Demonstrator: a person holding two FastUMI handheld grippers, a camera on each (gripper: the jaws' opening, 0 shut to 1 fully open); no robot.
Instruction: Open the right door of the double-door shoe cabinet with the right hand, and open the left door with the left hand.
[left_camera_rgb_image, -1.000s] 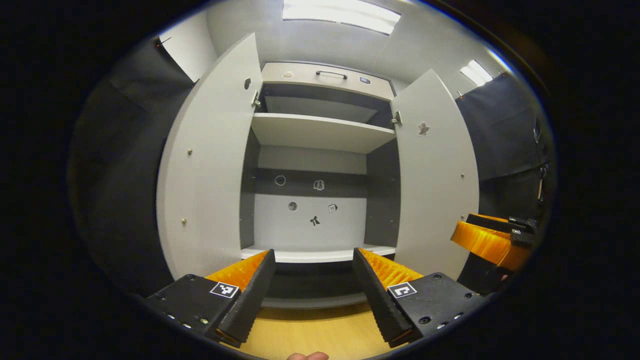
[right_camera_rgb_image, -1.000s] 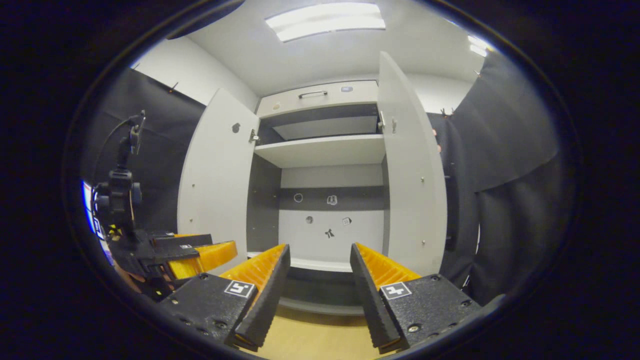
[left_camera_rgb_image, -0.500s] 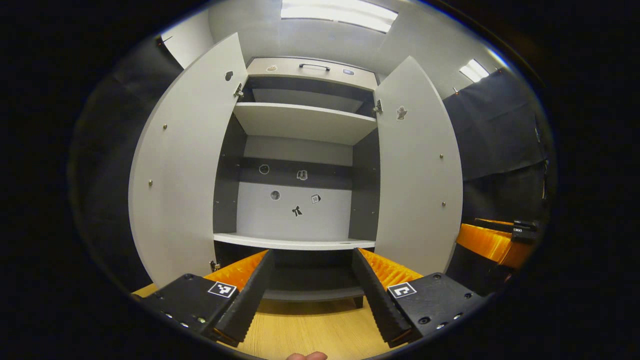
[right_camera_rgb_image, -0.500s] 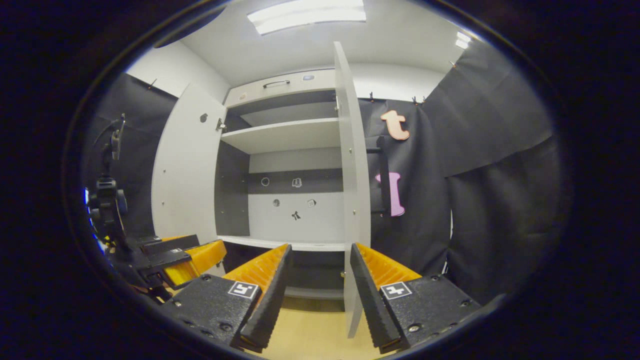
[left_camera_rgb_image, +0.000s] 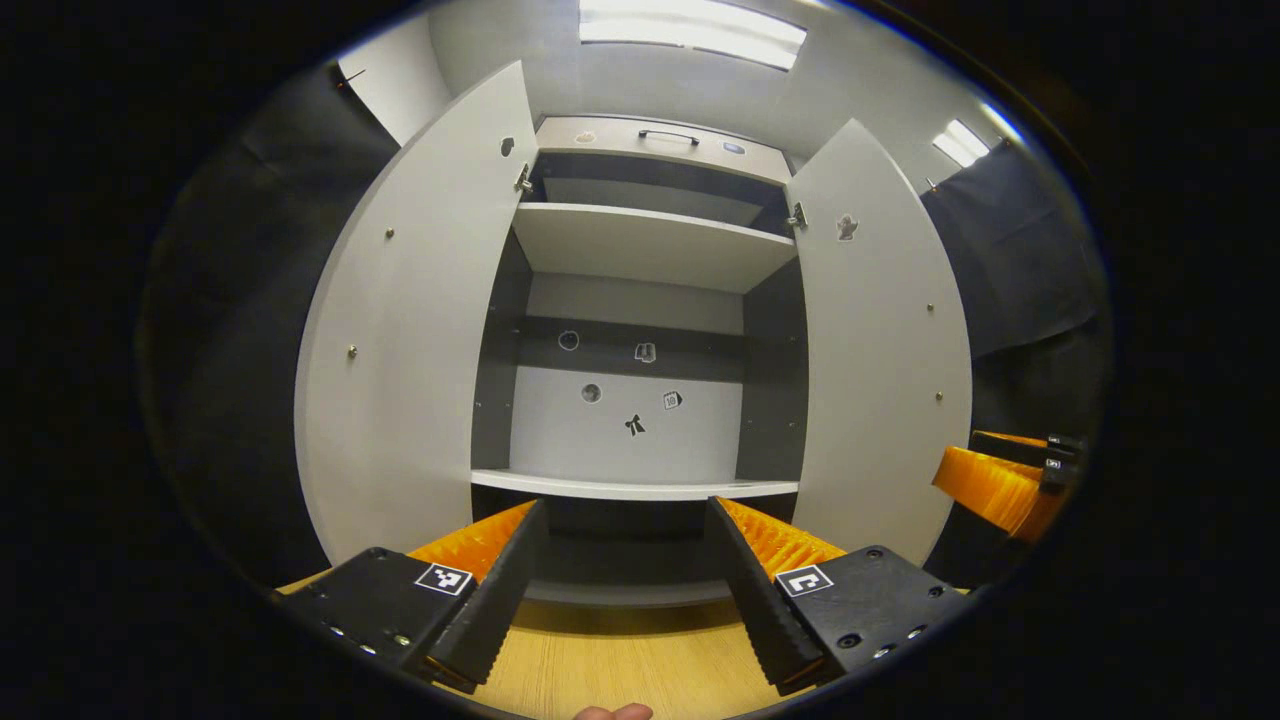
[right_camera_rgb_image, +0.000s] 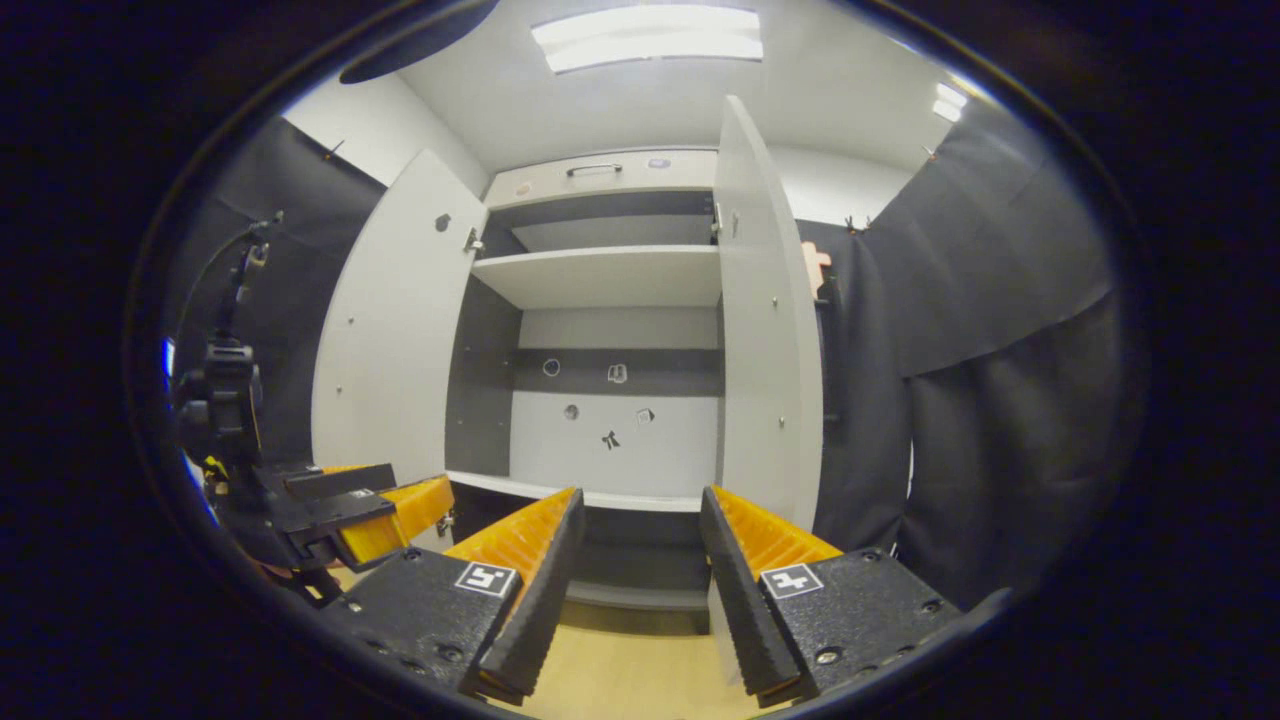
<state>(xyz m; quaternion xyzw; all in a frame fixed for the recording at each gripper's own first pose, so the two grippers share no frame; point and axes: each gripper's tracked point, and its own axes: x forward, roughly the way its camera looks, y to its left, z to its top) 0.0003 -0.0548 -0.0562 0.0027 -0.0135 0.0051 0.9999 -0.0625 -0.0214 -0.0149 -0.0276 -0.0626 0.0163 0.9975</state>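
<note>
Your left gripper (left_camera_rgb_image: 625, 580) sits back from the shoe cabinet (left_camera_rgb_image: 640, 250), fingers spread wide with nothing between them, because the left door (left_camera_rgb_image: 410, 340) at ten o'clock in the left gripper view already stands swung out on its hinges. The right door (left_camera_rgb_image: 880, 350) at two o'clock is open too, so both shelves lie exposed. In the right gripper view your right gripper (right_camera_rgb_image: 635, 590) is likewise parted and empty, with the right door's edge (right_camera_rgb_image: 765, 330) just past one o'clock. Each gripper hangs clear of its door over the wooden floor (left_camera_rgb_image: 620, 665) (sensible, since neither panel needs holding). I judge the task essentially done.
</note>
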